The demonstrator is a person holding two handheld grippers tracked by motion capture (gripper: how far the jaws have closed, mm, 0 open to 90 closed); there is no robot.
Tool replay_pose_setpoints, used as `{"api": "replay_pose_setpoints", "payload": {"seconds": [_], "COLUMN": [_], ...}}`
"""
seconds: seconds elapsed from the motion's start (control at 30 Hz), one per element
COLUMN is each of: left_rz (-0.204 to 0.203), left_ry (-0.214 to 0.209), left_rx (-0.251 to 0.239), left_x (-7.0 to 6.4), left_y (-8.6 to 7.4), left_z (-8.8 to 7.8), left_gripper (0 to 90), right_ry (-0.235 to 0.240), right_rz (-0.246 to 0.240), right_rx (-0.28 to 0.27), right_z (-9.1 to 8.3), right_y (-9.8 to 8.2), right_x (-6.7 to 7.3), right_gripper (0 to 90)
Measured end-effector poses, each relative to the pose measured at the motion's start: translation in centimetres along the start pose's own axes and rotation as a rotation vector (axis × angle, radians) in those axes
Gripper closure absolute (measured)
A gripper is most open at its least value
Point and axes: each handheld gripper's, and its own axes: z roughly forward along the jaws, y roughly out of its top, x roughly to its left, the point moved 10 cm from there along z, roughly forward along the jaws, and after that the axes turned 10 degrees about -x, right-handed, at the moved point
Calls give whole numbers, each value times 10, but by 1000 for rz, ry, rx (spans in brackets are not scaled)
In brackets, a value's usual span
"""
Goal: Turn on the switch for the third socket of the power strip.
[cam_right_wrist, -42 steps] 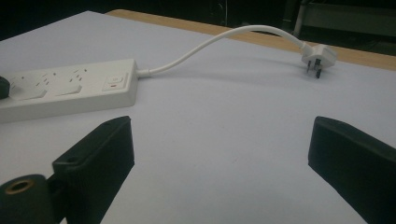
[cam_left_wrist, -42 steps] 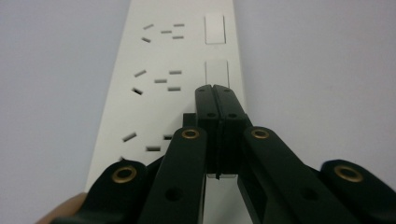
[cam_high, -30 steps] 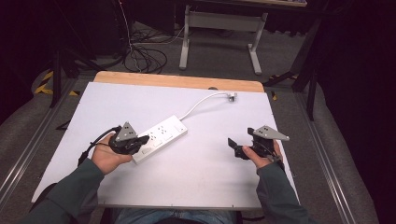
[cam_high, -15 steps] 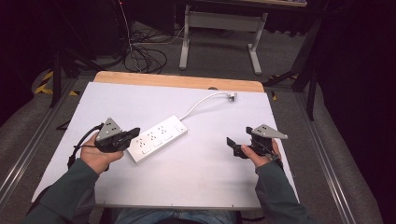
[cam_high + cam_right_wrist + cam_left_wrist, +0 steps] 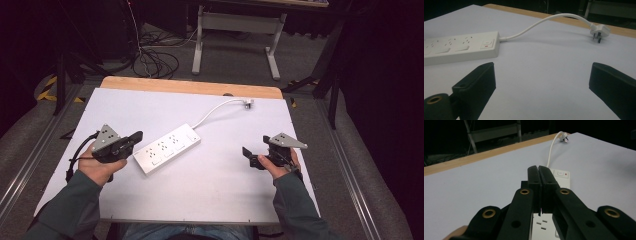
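A white power strip (image 5: 167,148) lies at an angle in the middle of the white table (image 5: 215,195). Its white cable (image 5: 215,111) curves away to a plug (image 5: 247,104) lying loose at the far side. My left gripper (image 5: 137,136) is held at the strip's near left end, jaws pressed together with nothing between them. In the left gripper view the shut gripper (image 5: 539,170) points along the strip (image 5: 561,175) toward the plug (image 5: 563,138). My right gripper (image 5: 251,156) hovers open to the right of the strip. Between its spread jaws (image 5: 541,75) I see bare table, the strip (image 5: 461,48) and the plug (image 5: 600,31).
A wooden strip (image 5: 190,86) borders the table's far edge. Beyond it stand a metal frame (image 5: 235,30) and coiled black cables (image 5: 150,57) on the floor. A black cable (image 5: 75,160) trails from the left gripper.
My left gripper has drawn back to the left, off the strip's near end. The strip, plug and right gripper stay about where they were.
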Motion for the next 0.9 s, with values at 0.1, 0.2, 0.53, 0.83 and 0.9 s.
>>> {"api": "replay_pose_setpoints", "payload": {"seconds": [0.1, 0.2, 0.53, 0.83, 0.9], "left_rz": [-4, -3, -30, -37, -35], "left_ry": [10, 23, 70, 97, 105], "left_rx": [-6, -13, -60, -70, -70], "left_x": [2, 3, 4, 7, 8], "left_y": [1, 2, 9, 11, 11], "left_z": [-2, -6, -23, -32, -34], "left_gripper": [860, 834, 640, 493, 465], "right_ry": [1, -3, -3, -5, -1], "right_rz": [0, 1, -1, 5, 0], "right_rx": [-1, 3, -3, 0, 0], "right_z": [0, 0, 0, 0, 0], "right_y": [0, 0, 1, 0, 0], "right_x": [0, 0, 0, 0, 0], "right_gripper": [76, 76, 77, 77, 77]}}
